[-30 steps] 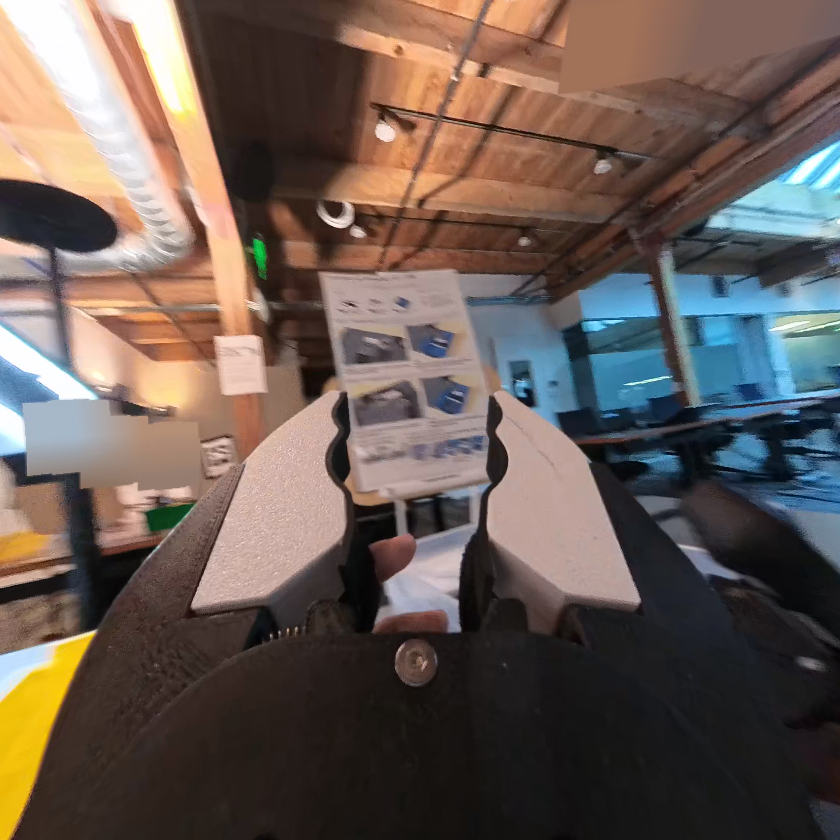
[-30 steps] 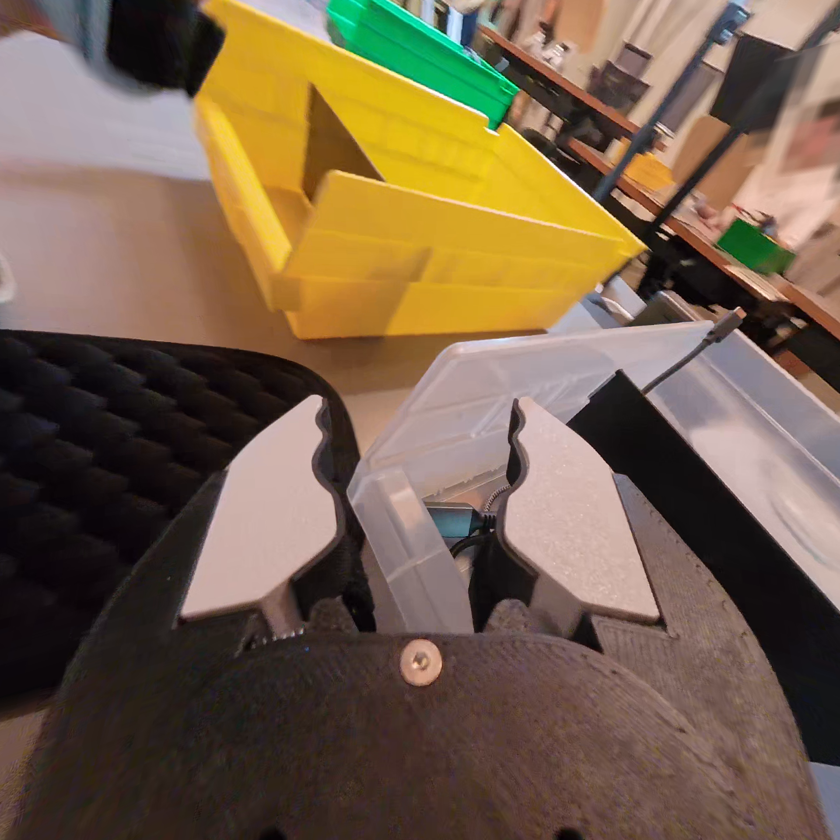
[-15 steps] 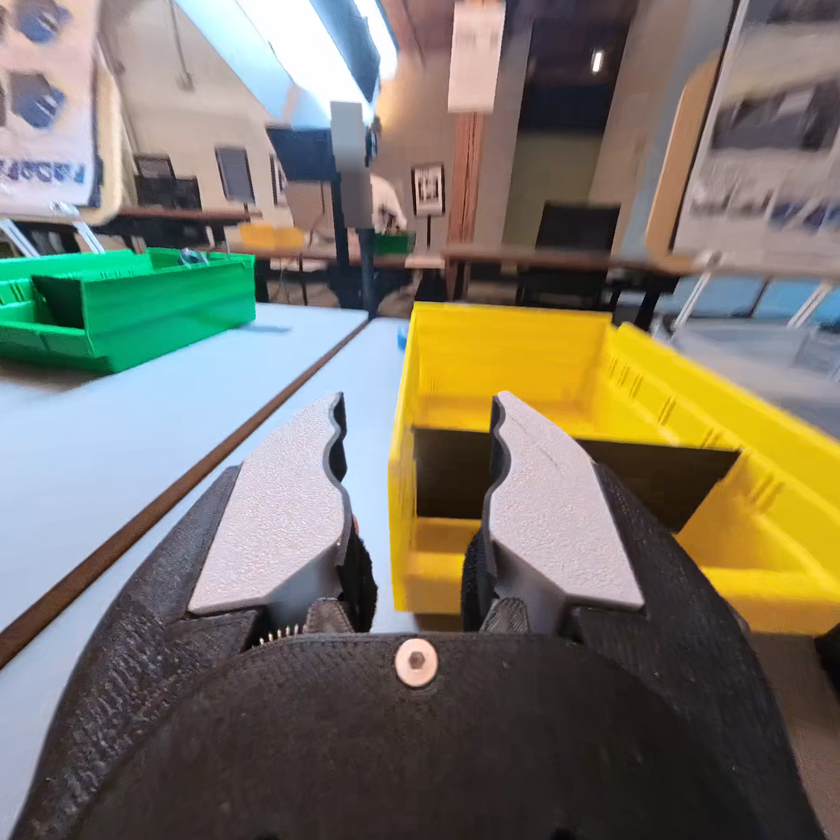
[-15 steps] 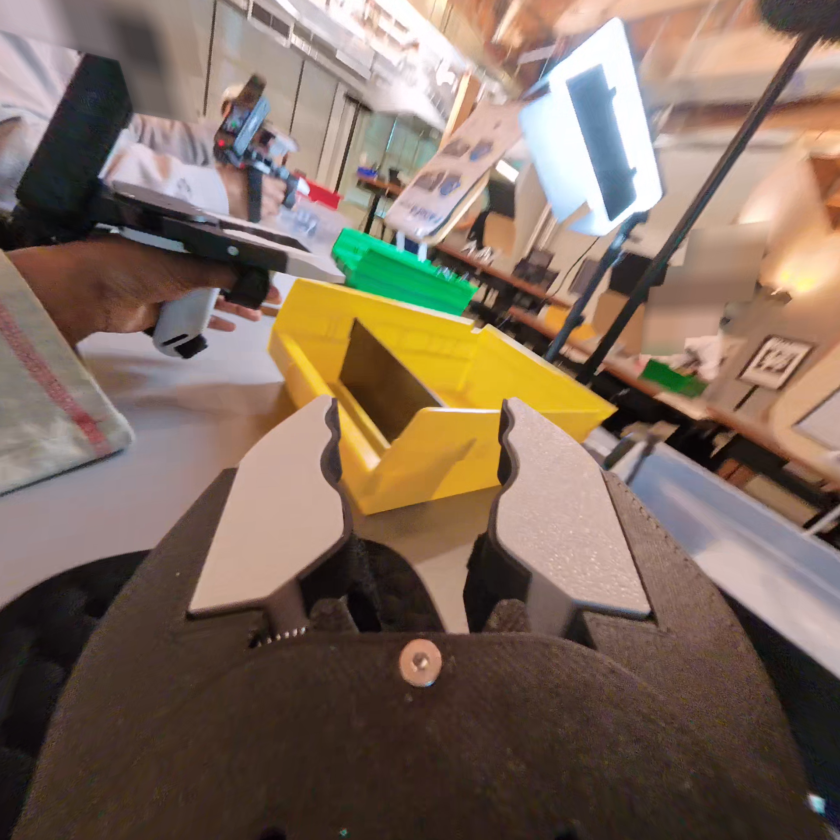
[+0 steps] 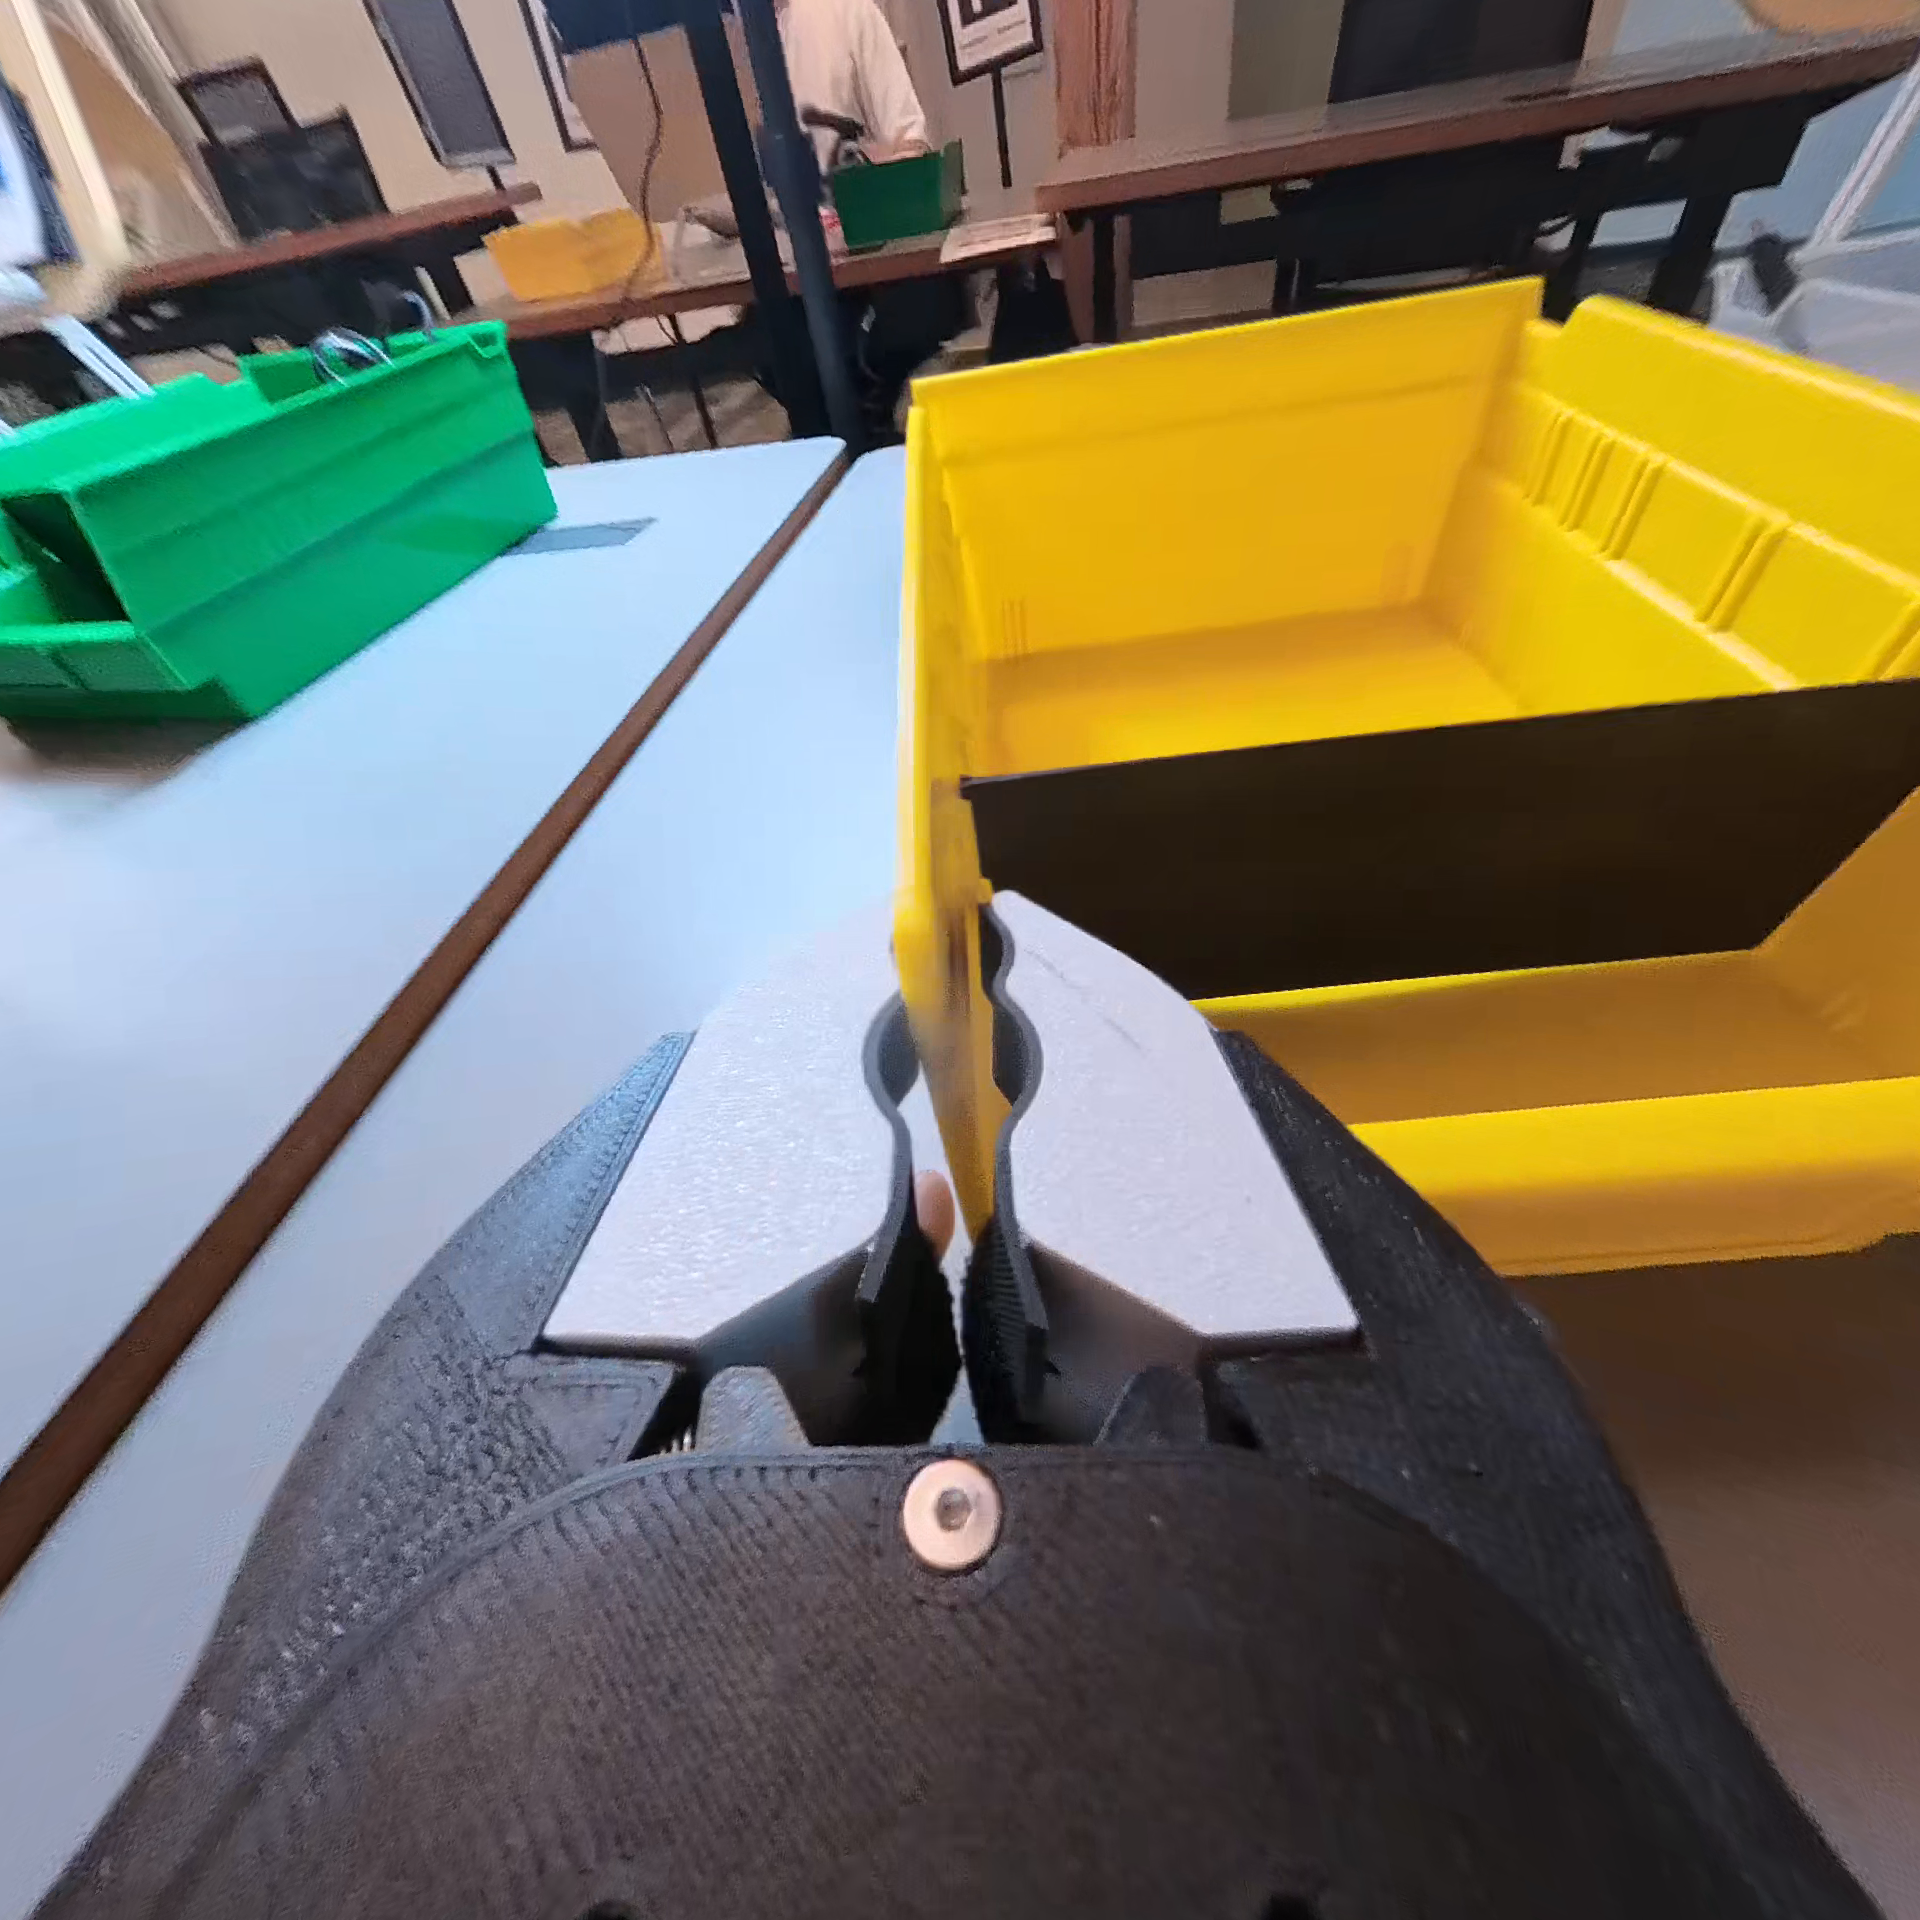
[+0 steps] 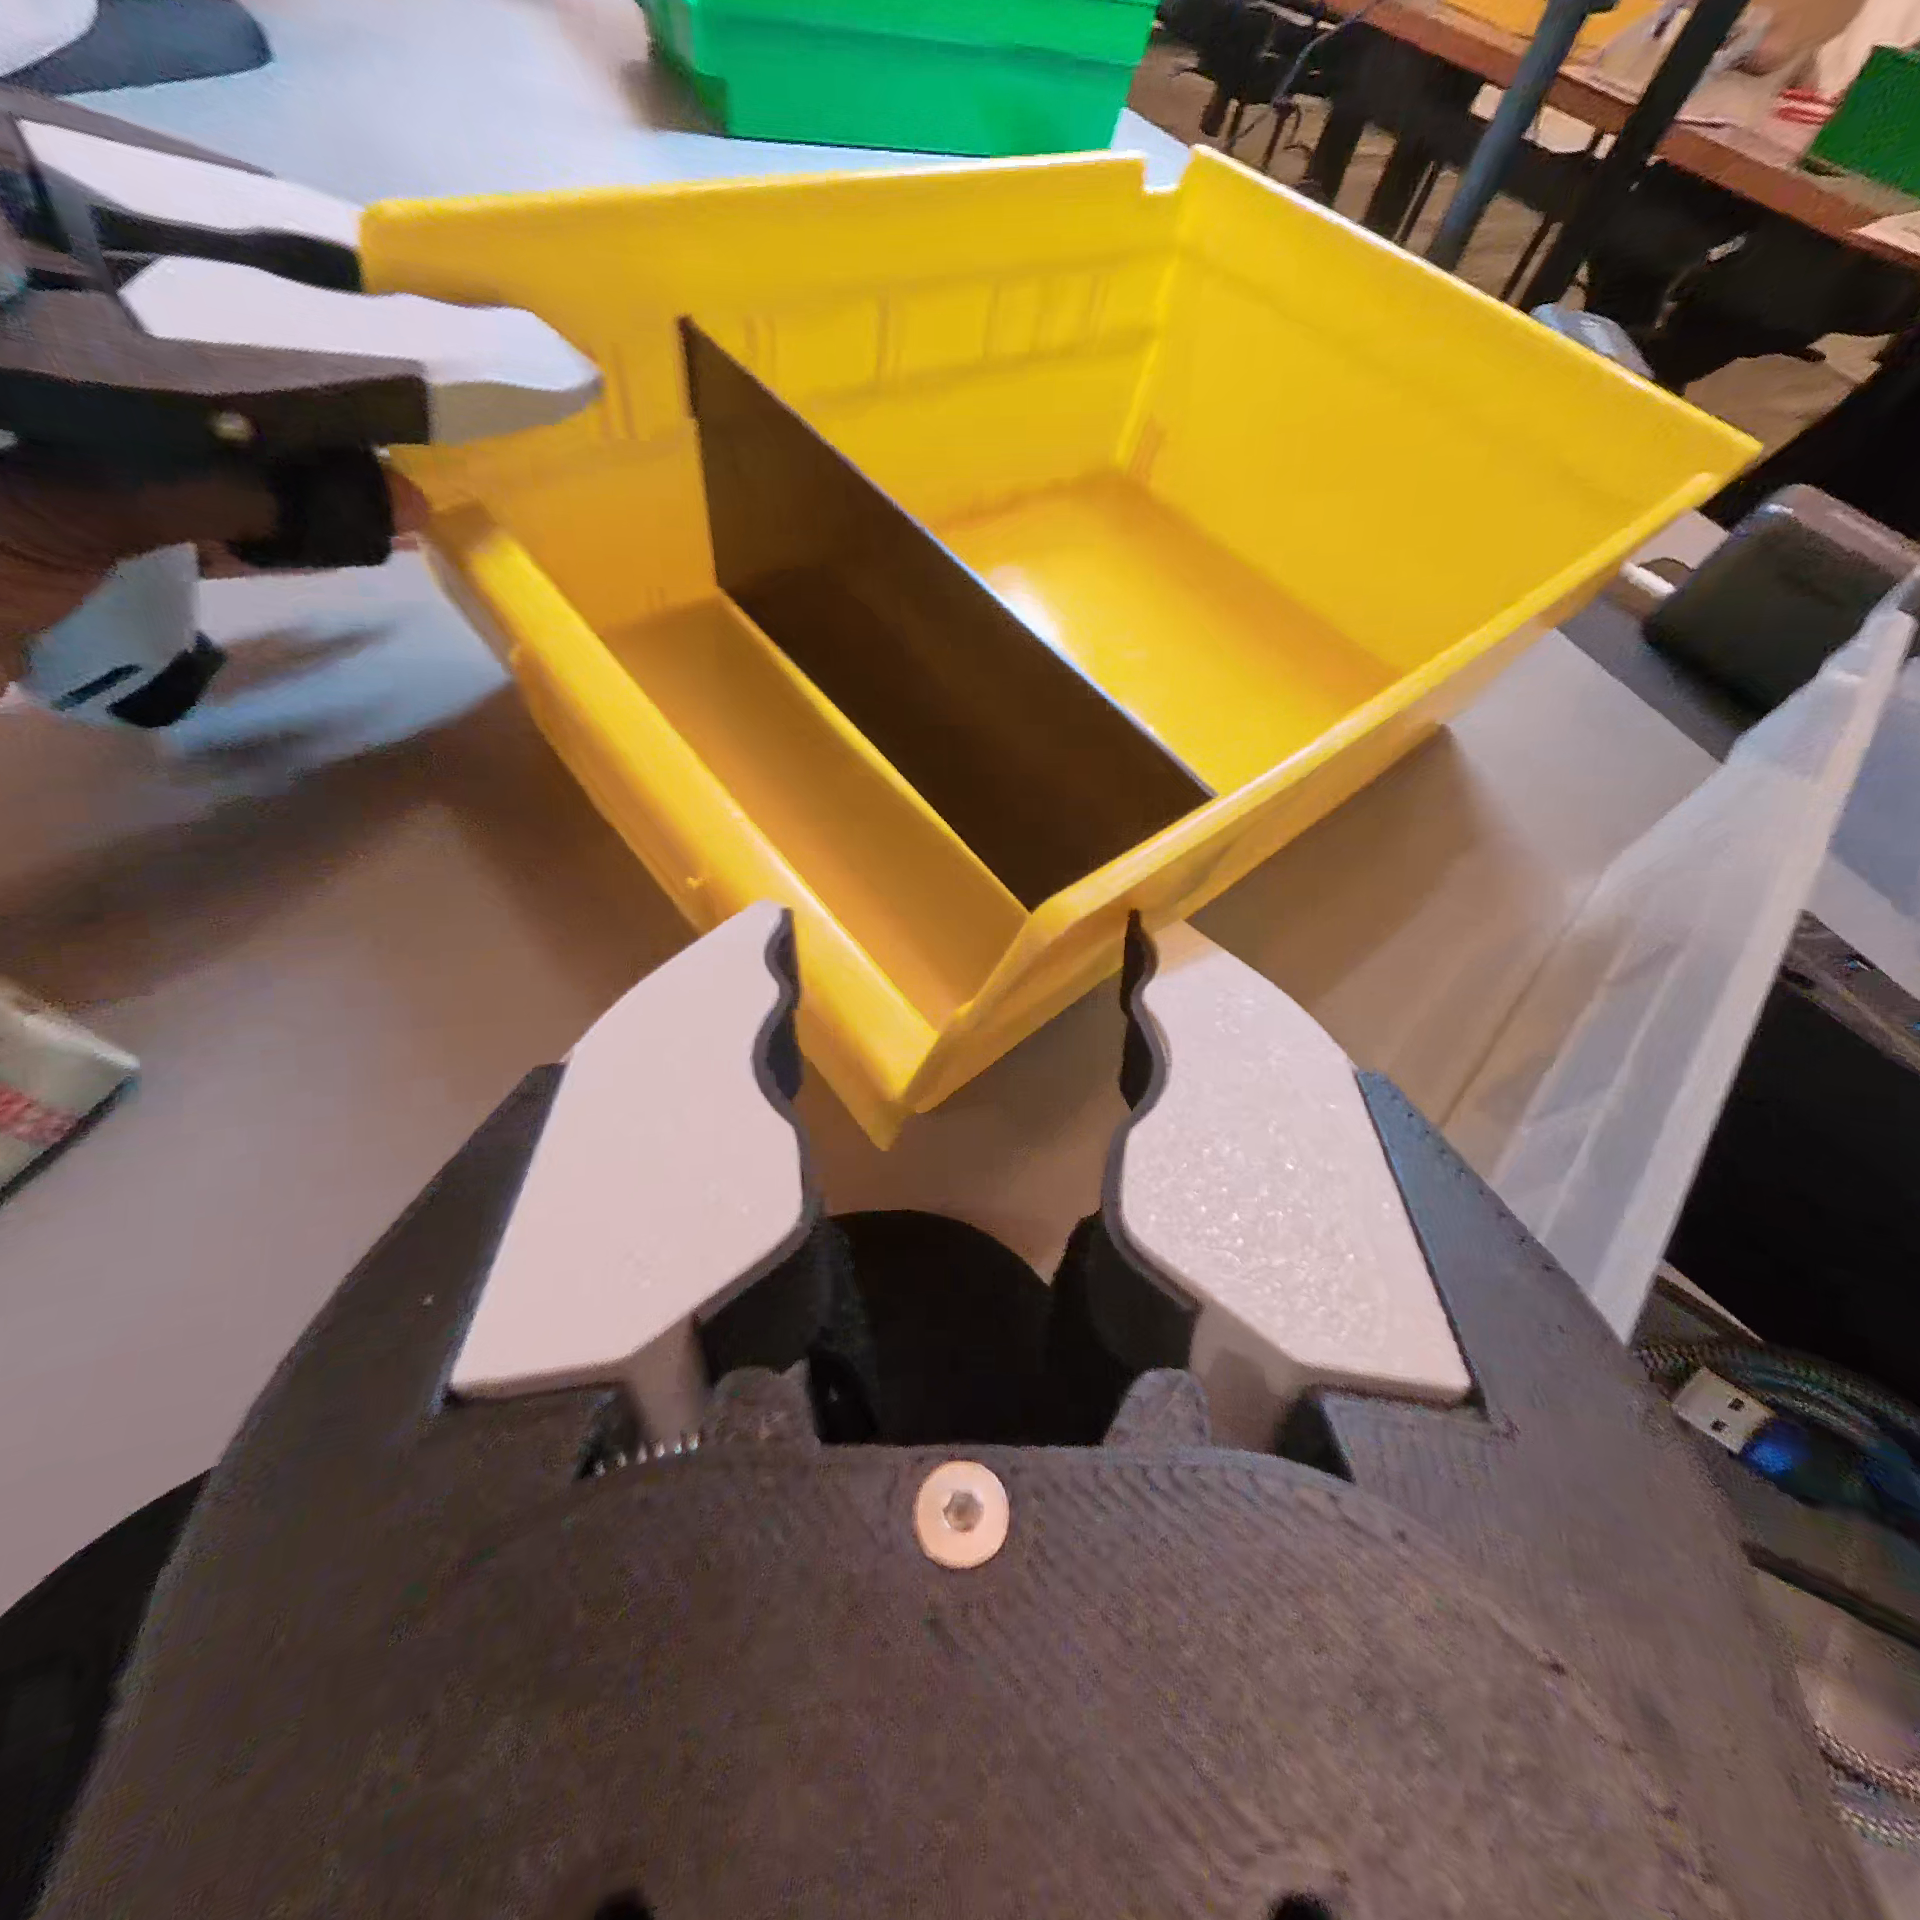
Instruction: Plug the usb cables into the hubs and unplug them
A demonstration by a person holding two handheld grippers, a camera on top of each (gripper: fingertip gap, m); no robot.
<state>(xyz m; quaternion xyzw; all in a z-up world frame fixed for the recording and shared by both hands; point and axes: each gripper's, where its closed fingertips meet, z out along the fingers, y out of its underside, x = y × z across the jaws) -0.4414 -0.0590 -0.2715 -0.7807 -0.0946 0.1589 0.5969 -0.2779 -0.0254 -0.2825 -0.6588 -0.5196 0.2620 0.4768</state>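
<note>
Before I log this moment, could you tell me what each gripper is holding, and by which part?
The left gripper is clamped on the yellow bin by its side wall's near corner edge. The right gripper is open, holding nothing.

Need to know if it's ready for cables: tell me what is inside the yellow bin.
The yellow bin holds only a black divider splitting it into two compartments, both bare. The left tongs clamp its side wall. The floor strip directly behind the divider is hidden.
</note>
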